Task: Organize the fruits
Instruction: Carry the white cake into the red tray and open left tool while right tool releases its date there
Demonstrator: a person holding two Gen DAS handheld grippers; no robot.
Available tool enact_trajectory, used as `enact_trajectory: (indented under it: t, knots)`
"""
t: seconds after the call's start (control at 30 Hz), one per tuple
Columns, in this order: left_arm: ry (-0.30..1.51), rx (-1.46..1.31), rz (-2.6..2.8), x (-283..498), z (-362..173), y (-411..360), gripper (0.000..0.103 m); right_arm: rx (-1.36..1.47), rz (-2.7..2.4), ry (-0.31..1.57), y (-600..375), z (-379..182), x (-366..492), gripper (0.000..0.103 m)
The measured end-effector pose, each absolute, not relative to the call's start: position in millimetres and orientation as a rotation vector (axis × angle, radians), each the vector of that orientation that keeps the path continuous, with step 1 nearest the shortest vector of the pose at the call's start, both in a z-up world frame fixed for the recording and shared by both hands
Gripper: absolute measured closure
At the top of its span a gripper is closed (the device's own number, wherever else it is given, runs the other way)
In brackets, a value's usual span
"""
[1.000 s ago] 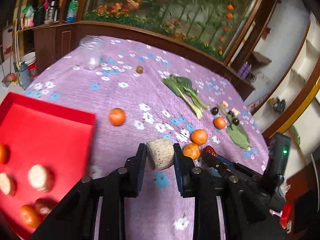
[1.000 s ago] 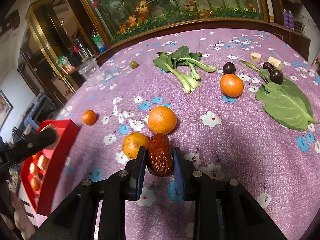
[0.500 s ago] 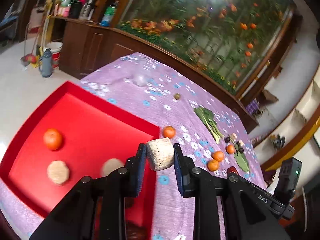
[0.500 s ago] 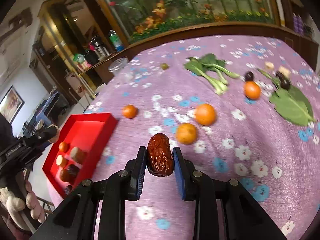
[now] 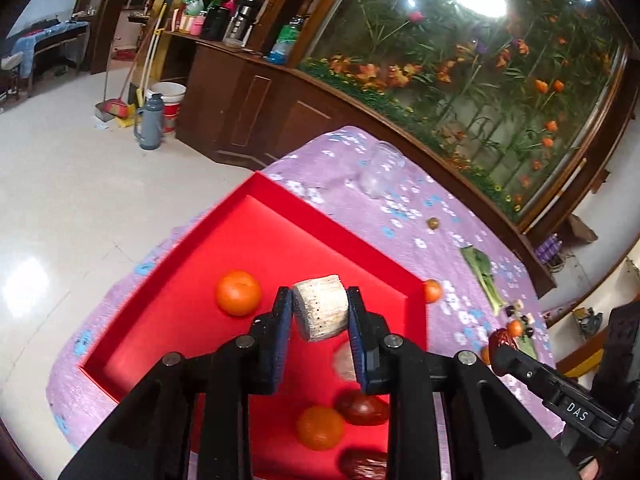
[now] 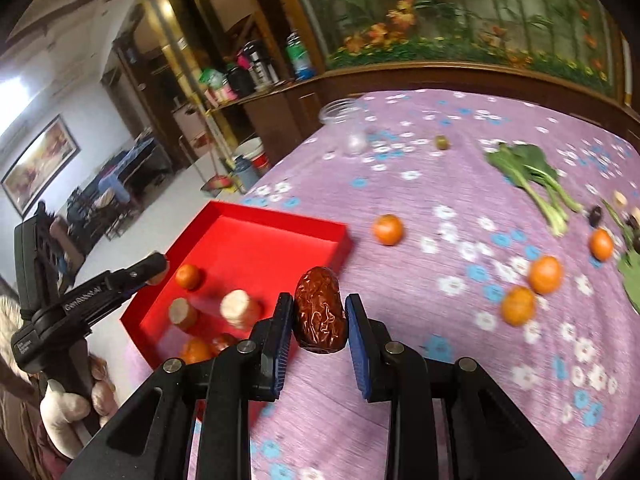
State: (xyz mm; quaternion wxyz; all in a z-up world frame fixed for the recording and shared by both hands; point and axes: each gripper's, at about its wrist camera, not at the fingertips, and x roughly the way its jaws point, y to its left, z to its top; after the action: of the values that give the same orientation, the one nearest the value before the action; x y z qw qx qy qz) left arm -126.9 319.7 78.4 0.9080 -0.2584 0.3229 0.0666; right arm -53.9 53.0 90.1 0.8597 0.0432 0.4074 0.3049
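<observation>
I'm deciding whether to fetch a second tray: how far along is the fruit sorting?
Done: the red tray already holds oranges, pale chunks and red dates. In hand: the left gripper is shut on a pale chunk over the tray; the right gripper is shut on a red date beside it. Left: four oranges and small dark fruits remain on the purple cloth.

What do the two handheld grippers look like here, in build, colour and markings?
Both are matte black. The left gripper and the right gripper each have two angular fingers with silver bolts at the joints and dark blue ribbed pads. Seen from the other wrist, each has a long black body with small white lettering, not fully readable. No cables show.
</observation>
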Motion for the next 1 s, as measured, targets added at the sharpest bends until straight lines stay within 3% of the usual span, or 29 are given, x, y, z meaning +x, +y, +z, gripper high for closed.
enact_trajectory:
  t: [0.57,0.63,0.77,0.9,1.0]
  knots:
    - [0.740,-0.530,0.153,-85.2,61.5,357.1,0.077,-0.018,0.673,0.978,147.6,47.0,-12.7,0.073]
    - [0.741,-0.541,0.152,-85.2,59.3,359.5,0.074,-0.027,0.674,0.980,153.9,45.0,-9.6,0.073]
    - [0.733,-0.575,0.161,-89.0,57.6,365.6,0.056,-0.024,0.680,0.980,161.4,41.7,-2.9,0.073]
    - [0.713,-0.605,0.152,-96.7,61.4,366.9,0.050,0.004,0.680,0.987,161.3,41.5,1.2,0.057]
    - [0.696,-0.626,0.146,-103.1,65.7,365.0,0.044,0.016,0.682,0.975,156.9,45.5,-0.8,0.056]
